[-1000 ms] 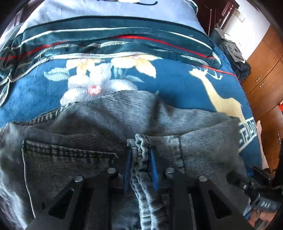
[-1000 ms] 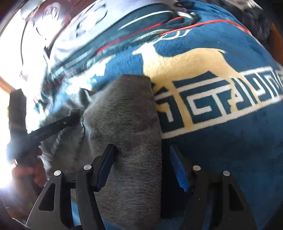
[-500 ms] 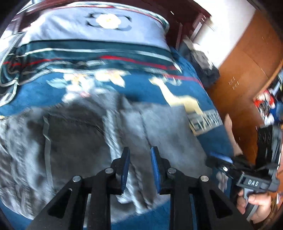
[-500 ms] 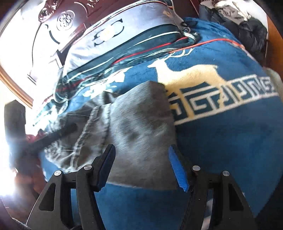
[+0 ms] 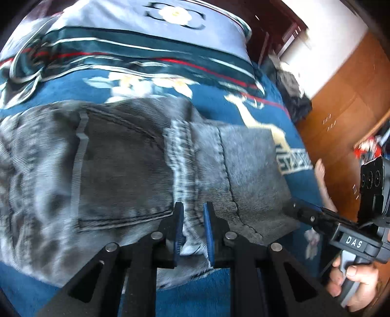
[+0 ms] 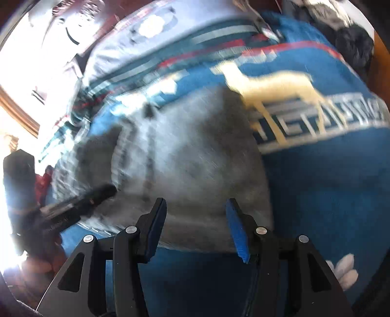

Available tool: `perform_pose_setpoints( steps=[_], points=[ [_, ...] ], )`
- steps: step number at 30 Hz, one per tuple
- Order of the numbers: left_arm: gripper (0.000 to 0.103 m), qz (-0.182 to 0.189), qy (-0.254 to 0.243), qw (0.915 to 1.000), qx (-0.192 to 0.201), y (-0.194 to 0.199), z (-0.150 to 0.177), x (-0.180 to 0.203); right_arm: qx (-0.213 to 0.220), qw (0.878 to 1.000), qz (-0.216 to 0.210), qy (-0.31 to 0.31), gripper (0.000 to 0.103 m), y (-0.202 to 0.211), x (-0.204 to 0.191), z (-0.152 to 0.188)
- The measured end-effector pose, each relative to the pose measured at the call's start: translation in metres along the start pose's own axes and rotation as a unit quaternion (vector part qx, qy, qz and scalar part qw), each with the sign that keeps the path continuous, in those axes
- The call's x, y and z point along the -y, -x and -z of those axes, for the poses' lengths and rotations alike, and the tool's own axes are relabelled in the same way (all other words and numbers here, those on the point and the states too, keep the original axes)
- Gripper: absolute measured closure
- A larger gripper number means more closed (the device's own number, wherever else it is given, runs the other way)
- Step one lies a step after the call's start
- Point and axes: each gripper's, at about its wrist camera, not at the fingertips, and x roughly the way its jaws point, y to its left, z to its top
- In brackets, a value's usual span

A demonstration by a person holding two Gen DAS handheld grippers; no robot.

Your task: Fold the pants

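Grey jeans (image 5: 121, 170) lie folded and flat on the blue blanket (image 5: 219, 102), back pocket and centre seam facing up. My left gripper (image 5: 192, 229) hovers over the seam near the jeans' near edge. Its jaws are closing to a narrow gap and the pads press on no cloth. In the right wrist view the jeans (image 6: 190, 158) are blurred. My right gripper (image 6: 195, 226) hangs above their near edge, jaws apart and closing, holding nothing. A hand holds the right gripper (image 5: 314, 217) at the right of the left view. The left gripper (image 6: 97, 192) shows dark at the left.
A pale pillow (image 5: 146, 22) and a striped cover lie at the bed's head. A dark clothes pile (image 5: 295, 97) sits by the far right corner. A wooden wardrobe (image 5: 341, 109) stands right of the bed, with a person's bare foot (image 5: 321, 180) beside it.
My left gripper let go of the bunched fold of jeans and pulled back and up. The right gripper also drew back and its jaws narrowed. The jeans now lie flat.
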Motion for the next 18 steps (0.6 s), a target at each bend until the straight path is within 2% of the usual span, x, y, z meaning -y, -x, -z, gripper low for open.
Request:
perform_pose_setpoints(
  steps=[4, 8, 9, 11, 15, 16, 17, 18],
  points=[
    [0.084, 0.004, 0.04, 0.999, 0.018, 0.021, 0.001, -0.026, 0.005, 0.998, -0.055, 0.023, 0.053, -0.007, -0.04, -0.019],
    [0.084, -0.001, 0.052, 0.9986, 0.013, 0.014, -0.006, -0.038, -0.005, 0.994, -0.106, 0.01, 0.055, -0.038, -0.072, -0.035],
    [0.084, 0.003, 0.058, 0.9983, 0.005, 0.008, -0.006, -0.04, -0.008, 0.994, -0.11, 0.01, 0.055, -0.048, -0.08, -0.039],
    [0.084, 0.016, 0.067, 0.9976, -0.006, -0.001, -0.003, -0.042, -0.023, 0.994, -0.11, 0.008, 0.062, -0.07, -0.092, -0.048],
    [0.084, 0.018, 0.058, 0.9978, -0.028, -0.021, 0.012, -0.041, -0.054, 0.993, -0.104, -0.017, 0.064, -0.105, -0.091, -0.068],
    [0.084, 0.012, 0.053, 0.998, -0.03, -0.026, 0.016, -0.041, -0.069, 0.993, -0.096, -0.023, 0.066, -0.115, -0.087, -0.07],
    [0.084, 0.008, 0.045, 0.9986, -0.026, -0.029, 0.02, -0.041, -0.099, 0.991, -0.082, -0.029, 0.074, -0.132, -0.082, -0.069],
    [0.085, 0.002, 0.036, 0.9991, -0.021, -0.031, 0.021, -0.04, -0.115, 0.99, -0.072, -0.03, 0.077, -0.143, -0.078, -0.068]
  ],
)
